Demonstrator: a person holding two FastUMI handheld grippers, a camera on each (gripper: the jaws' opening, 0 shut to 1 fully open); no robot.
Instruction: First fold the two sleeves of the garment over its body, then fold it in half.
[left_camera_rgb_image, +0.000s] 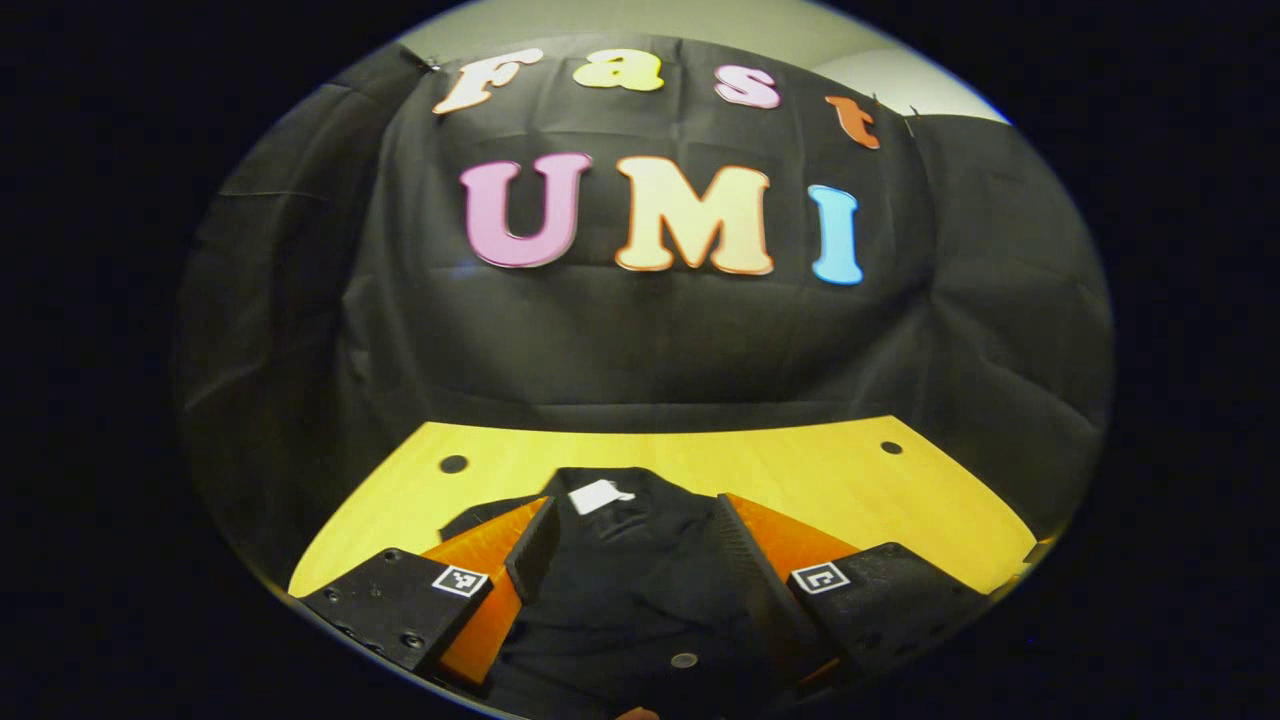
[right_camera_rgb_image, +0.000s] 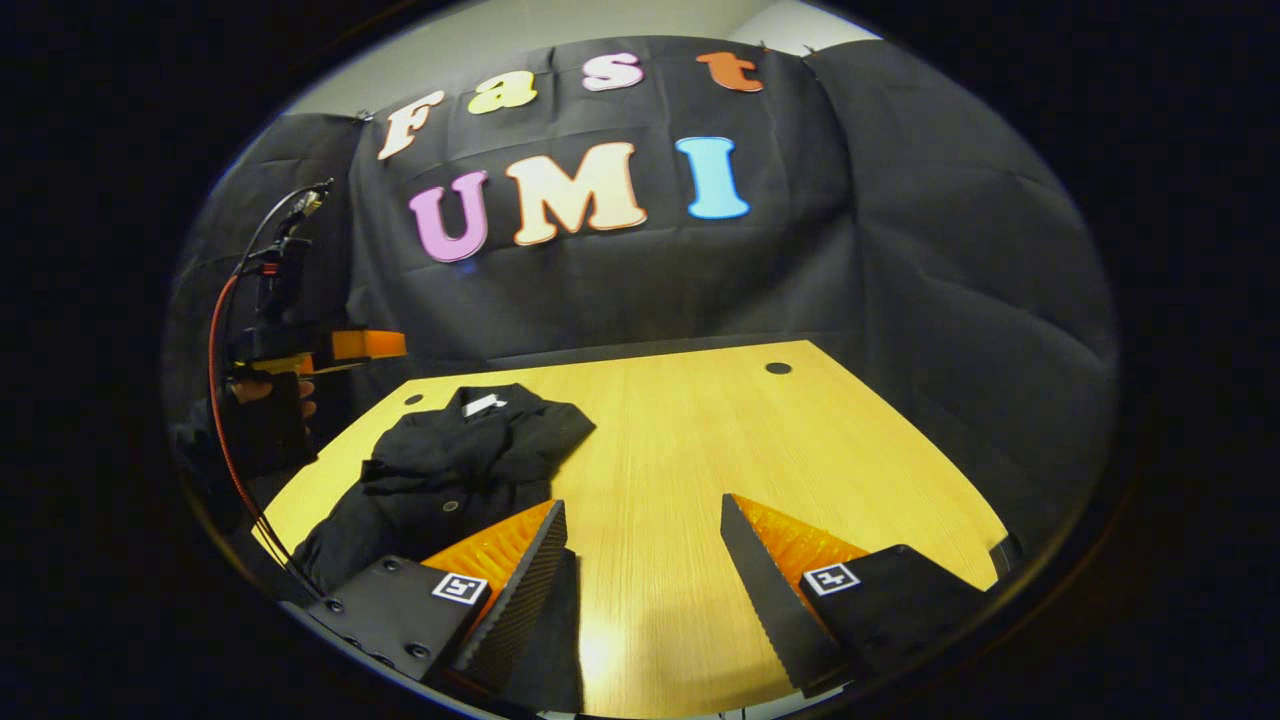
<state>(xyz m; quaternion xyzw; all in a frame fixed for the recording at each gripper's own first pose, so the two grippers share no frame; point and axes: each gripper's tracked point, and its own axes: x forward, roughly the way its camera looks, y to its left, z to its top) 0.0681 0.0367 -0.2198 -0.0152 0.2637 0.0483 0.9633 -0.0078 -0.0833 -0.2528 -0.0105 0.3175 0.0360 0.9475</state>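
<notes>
Black garment (right_camera_rgb_image: 450, 465) lies at left of the wooden table (right_camera_rgb_image: 720, 450), sleeves folded in. Left gripper (left_camera_rgb_image: 630, 545) hangs above it, fingers wide. Right gripper (right_camera_rgb_image: 640, 540) over bare tabletop, fingers wide, holding nothing.

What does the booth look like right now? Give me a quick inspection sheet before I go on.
Surface: wooden table, two round holes near its far edge.
Job's things: black garment lying flat at the table's left in the right gripper view, collar with white tag at the far end; sleeves look folded over the body, half fold not done.
Clutter: nothing seen.
Grippers: left tongs open, above the garment; right tongs open over bare wood, holding nothing.
Cables: red and black cables hang from the left gripper at the table's left.
Surroundings: black cloth wall, pale wall above.
</notes>
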